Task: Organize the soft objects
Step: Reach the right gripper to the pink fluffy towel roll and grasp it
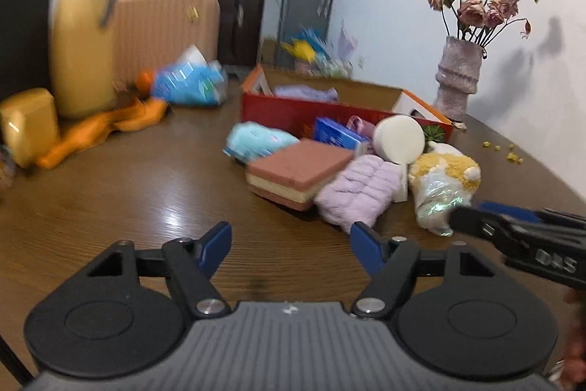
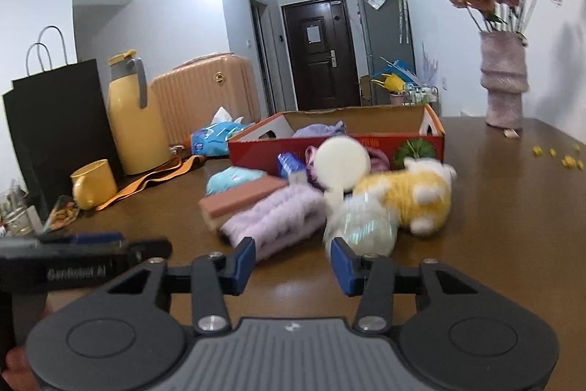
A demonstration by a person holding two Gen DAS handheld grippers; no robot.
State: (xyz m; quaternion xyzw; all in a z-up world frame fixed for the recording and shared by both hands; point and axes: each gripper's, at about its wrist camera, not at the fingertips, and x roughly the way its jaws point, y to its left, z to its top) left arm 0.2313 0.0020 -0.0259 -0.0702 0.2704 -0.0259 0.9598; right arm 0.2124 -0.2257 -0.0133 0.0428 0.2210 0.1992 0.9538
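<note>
A pile of soft things lies on the brown table before a red cardboard box [image 1: 278,112] [image 2: 256,152]. It holds a pink layered sponge [image 1: 300,167] [image 2: 245,196], a lilac fluffy cloth [image 1: 360,189] [image 2: 278,211], a white round puff [image 1: 399,138] [image 2: 342,162], a yellow-and-white plush toy [image 1: 450,167] [image 2: 414,193], a shiny pale pouch [image 1: 439,204] [image 2: 366,226] and a light blue packet [image 1: 256,140] [image 2: 234,178]. A purple cloth [image 1: 306,94] [image 2: 318,129] lies inside the box. My left gripper [image 1: 291,237] is open and holds nothing, short of the lilac cloth. My right gripper [image 2: 293,251] is open too, just before the pouch.
A vase of dried roses [image 1: 457,76] [image 2: 503,83] stands at the back right, with yellow crumbs [image 2: 567,160] near it. On the left are a yellow flask [image 1: 82,39] [image 2: 130,120], a yellow mug [image 2: 93,184], a black paper bag [image 2: 55,127], an orange strap [image 1: 106,127] and a blue tissue pack [image 1: 186,83].
</note>
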